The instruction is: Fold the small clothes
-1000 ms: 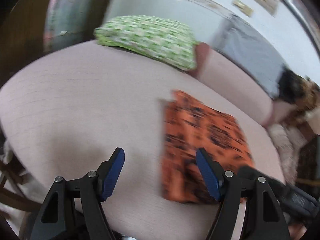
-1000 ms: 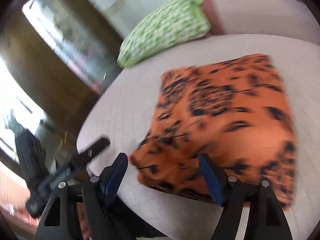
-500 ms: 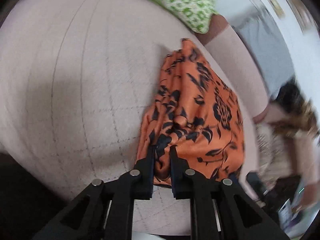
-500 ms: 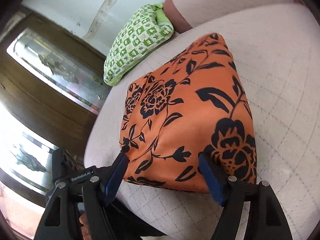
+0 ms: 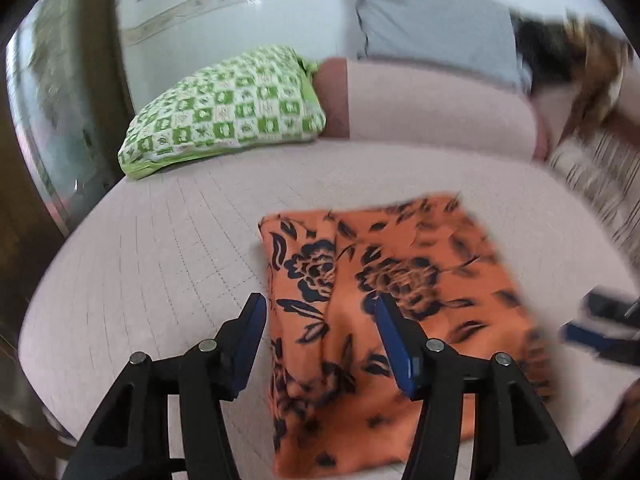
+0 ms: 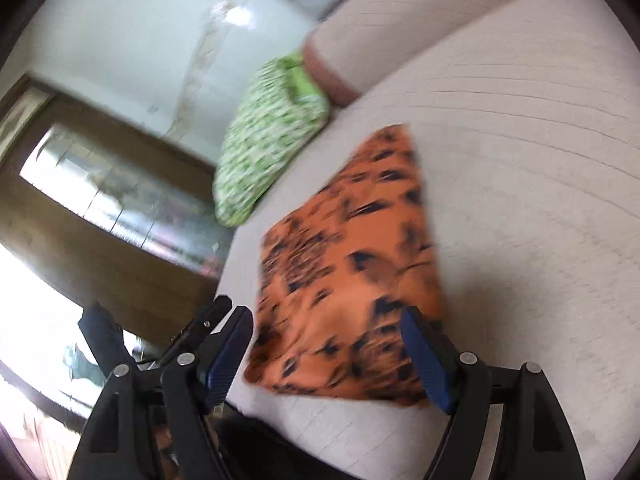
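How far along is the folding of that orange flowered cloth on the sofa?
Mostly done, it seems: the orange flowered cloth lies on the sofa seat as a folded rectangle. Nothing is in hand: the left tongs have just been opening, their pads off the cloth, and the right tongs stand open. Any further fold is not yet started.

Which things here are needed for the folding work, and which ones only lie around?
For the job: folded orange cloth with black flowers; left gripper, open; right gripper, open.

Lying about: green-and-white checked pillow; pale quilted sofa seat; grey cushion.
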### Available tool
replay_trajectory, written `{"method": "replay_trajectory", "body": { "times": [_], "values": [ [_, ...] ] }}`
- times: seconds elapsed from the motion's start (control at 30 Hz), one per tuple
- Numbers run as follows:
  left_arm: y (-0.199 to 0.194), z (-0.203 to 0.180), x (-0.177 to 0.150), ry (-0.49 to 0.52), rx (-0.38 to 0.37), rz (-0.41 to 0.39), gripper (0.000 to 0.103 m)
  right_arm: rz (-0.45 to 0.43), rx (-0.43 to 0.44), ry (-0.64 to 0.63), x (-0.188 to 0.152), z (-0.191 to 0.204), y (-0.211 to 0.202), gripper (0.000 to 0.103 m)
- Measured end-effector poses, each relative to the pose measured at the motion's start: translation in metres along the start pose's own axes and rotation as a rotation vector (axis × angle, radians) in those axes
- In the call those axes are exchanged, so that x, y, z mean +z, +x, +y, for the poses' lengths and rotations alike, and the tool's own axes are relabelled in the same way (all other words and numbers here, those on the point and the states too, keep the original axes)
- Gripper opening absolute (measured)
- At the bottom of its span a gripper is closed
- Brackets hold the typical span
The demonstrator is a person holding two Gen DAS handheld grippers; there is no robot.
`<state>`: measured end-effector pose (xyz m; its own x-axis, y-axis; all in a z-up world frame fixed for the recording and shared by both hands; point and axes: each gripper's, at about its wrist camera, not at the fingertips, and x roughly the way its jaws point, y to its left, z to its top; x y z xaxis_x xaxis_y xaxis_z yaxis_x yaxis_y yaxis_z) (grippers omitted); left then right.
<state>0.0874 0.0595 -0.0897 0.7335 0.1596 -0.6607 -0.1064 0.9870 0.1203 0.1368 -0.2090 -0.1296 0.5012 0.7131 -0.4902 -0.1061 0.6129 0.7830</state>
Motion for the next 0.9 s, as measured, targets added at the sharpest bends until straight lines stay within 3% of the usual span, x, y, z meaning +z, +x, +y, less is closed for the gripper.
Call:
{"method": "replay_trajectory", "body": {
  "times": [0.07,0.1,0.13,0.17,0.2,0.27,0.33,0.4,0.43,0.5,0.57,0.67,0.77,0.8,0.87,0.9],
  "values": [
    [0.043,-0.001,-0.012,0.030,0.074,0.153,0.058,0.024,0.004,0.107,0.008,-0.026,0.008,0.079],
    [0.052,0.000,-0.018,0.022,0.067,0.172,0.061,0.051,0.013,0.169,0.010,-0.038,0.016,0.079],
    [0.052,0.005,-0.022,-0.003,0.063,0.144,0.066,0.096,0.026,0.227,0.010,-0.049,0.028,0.078],
    [0.051,0.007,-0.023,-0.011,0.069,0.136,0.066,0.160,0.032,0.266,0.008,-0.057,0.043,0.061],
    [0.051,0.008,-0.022,-0.019,0.062,0.138,0.066,0.188,0.010,0.255,0.006,-0.056,0.052,0.044],
    [0.056,0.017,-0.022,-0.064,0.023,0.152,0.066,0.205,-0.040,0.152,0.008,-0.034,0.055,0.030],
    [0.058,0.022,-0.025,-0.083,0.013,0.149,0.071,0.181,-0.080,0.075,0.011,-0.015,0.047,0.027],
    [0.058,0.021,-0.025,-0.067,0.016,0.143,0.071,0.206,-0.143,0.082,0.006,-0.025,0.051,0.026],
    [0.058,0.021,-0.025,-0.057,0.024,0.137,0.071,0.239,-0.180,0.081,0.001,-0.034,0.059,0.028],
    [0.058,0.021,-0.027,-0.057,0.019,0.132,0.071,0.228,-0.104,0.107,0.001,-0.039,0.055,0.041],
    [0.059,0.025,-0.028,-0.083,0.002,0.135,0.071,0.195,-0.039,0.078,0.009,-0.027,0.040,0.079],
    [0.060,0.025,-0.028,-0.097,-0.004,0.137,0.071,0.103,-0.010,0.034,0.029,-0.015,0.026,0.080],
    [0.061,0.028,-0.027,-0.107,-0.016,0.140,0.071,0.117,-0.009,0.116,0.051,-0.027,0.049,0.079],
    [0.061,0.029,-0.027,-0.114,-0.022,0.141,0.071,0.154,0.000,0.135,0.054,-0.031,0.063,0.075],
    [0.061,0.030,-0.028,-0.121,-0.029,0.142,0.071,0.214,-0.049,0.142,0.051,-0.035,0.087,0.034],
    [0.061,0.031,-0.028,-0.126,-0.033,0.142,0.072,0.193,-0.077,0.092,0.052,-0.026,0.085,0.032]
  ]
}}
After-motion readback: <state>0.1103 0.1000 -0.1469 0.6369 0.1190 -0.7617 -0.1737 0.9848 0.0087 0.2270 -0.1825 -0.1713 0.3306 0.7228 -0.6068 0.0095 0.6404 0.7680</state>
